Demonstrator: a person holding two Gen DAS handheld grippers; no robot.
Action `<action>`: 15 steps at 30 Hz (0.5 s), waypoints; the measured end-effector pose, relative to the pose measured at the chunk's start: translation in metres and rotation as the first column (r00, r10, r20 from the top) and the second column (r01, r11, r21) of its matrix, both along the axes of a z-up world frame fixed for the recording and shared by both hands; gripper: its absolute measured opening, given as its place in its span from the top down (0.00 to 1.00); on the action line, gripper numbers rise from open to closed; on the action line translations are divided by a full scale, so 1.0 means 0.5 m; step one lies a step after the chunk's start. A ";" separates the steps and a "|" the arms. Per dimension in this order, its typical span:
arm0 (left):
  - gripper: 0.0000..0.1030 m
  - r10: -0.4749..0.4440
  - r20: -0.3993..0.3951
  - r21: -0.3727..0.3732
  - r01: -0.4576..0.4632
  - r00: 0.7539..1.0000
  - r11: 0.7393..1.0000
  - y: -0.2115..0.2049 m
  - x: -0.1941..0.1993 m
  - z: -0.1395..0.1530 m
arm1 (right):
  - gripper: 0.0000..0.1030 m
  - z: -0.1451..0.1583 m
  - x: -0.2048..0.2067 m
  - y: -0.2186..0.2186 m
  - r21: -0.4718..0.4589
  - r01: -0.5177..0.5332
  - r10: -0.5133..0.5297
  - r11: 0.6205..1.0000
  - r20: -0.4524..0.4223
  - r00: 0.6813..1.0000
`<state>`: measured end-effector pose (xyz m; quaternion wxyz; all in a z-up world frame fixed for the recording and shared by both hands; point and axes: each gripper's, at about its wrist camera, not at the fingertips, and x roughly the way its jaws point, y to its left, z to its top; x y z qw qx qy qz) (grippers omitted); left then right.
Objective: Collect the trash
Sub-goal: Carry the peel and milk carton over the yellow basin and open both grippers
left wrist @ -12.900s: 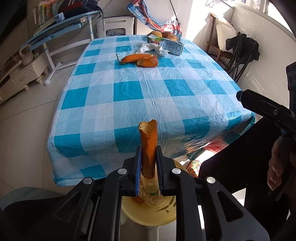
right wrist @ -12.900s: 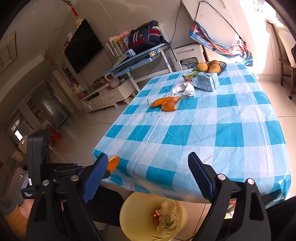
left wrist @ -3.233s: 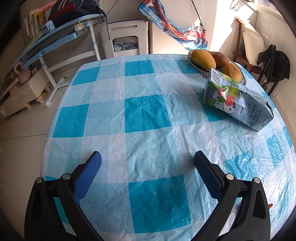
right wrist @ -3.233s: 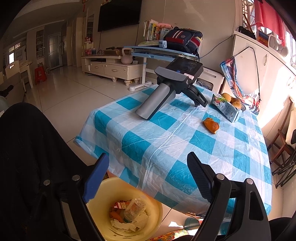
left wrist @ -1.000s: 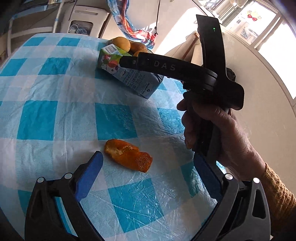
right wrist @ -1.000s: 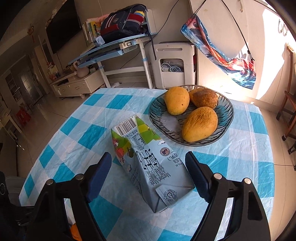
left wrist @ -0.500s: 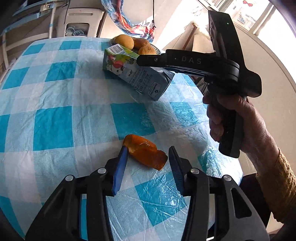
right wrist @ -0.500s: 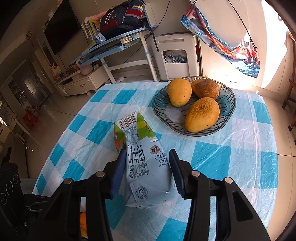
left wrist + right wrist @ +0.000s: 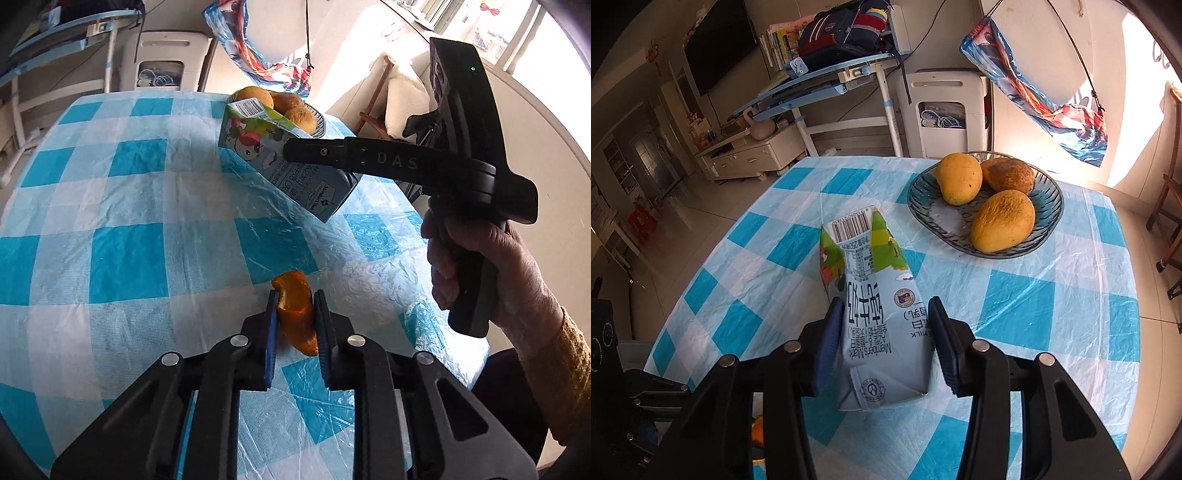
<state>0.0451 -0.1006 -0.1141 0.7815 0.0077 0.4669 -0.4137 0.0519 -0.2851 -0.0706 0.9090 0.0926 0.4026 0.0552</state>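
At 6 o'clock, left gripper: clamped on orange peel, long axis running 6 to 12.
Right gripper: closed against milk carton, long axis likewise 6 to 12, lifted clear of tablecloth.
At 1 o'clock: fruit bowl, untouched.

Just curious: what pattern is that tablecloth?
Blue and white checks on the tablecloth, clearest in the right wrist view.
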 end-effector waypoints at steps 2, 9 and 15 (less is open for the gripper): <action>0.83 0.008 0.032 -0.003 -0.008 0.999 1.000 0.016 -0.007 0.022 | 0.55 0.017 -0.020 0.011 0.012 -0.006 0.006 1.000 0.018 1.000; 0.83 0.111 0.093 -0.039 -0.108 0.989 0.993 0.121 -0.036 0.088 | 0.55 0.049 -0.103 0.049 0.104 -0.009 0.001 0.995 0.069 0.998; 0.83 0.207 0.132 -0.045 -0.203 0.969 0.978 0.237 -0.089 0.131 | 0.55 0.055 -0.207 0.137 0.124 -0.064 0.054 0.990 0.083 0.995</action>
